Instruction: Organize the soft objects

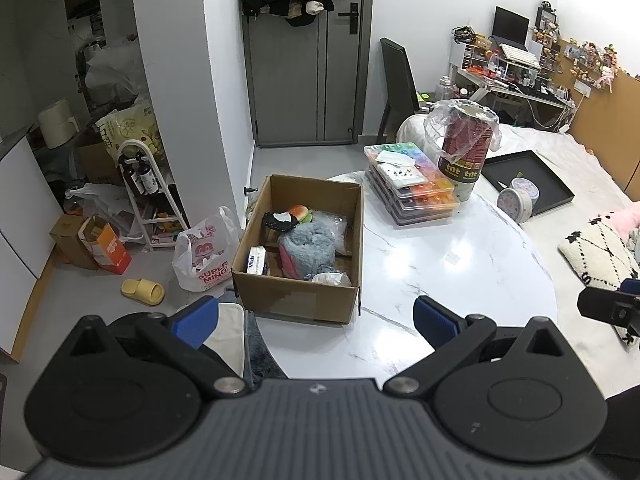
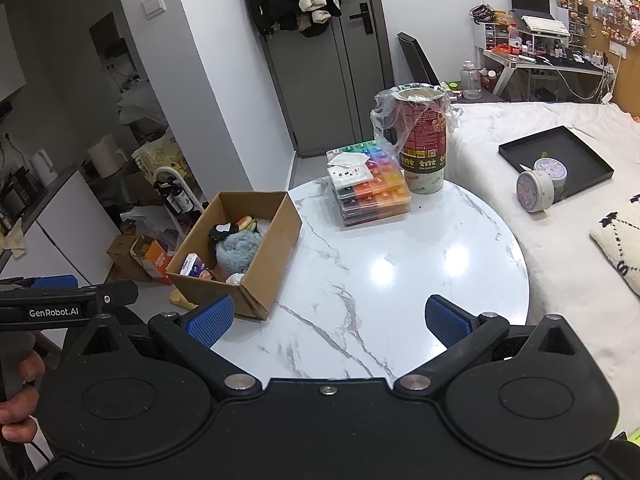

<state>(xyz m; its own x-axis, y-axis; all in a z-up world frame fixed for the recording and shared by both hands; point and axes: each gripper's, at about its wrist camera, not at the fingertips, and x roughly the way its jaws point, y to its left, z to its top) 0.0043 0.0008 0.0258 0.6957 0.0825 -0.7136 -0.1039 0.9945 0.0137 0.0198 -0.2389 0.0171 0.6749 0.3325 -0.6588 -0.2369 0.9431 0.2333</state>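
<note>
An open cardboard box point(image 1: 296, 298) point(image 2: 276, 232) sits on the left edge of the round white marble table point(image 1: 460, 264) point(image 2: 400, 280). Inside lie a blue-grey fluffy plush point(image 1: 308, 246) point(image 2: 238, 250), a burger-shaped toy point(image 1: 300, 213) point(image 2: 246, 224), a black-and-white soft item point(image 1: 280, 221) point(image 2: 220, 233), a tissue pack point(image 1: 258, 261) point(image 2: 192, 268) and a clear bag point(image 1: 338, 230). My left gripper point(image 1: 316, 320) hovers open just in front of the box, empty. My right gripper point(image 2: 328, 318) is open over the table's near edge, empty. Each gripper shows at the other view's edge.
A stack of colourful bead cases point(image 1: 412, 188) point(image 2: 372, 184) and a bag-lined red tube point(image 1: 466, 148) point(image 2: 424, 136) stand at the table's far side. A bed with a black tray point(image 2: 556, 160), round tins point(image 2: 534, 190) and a patterned pillow point(image 1: 600, 252) lies right. Floor clutter sits left.
</note>
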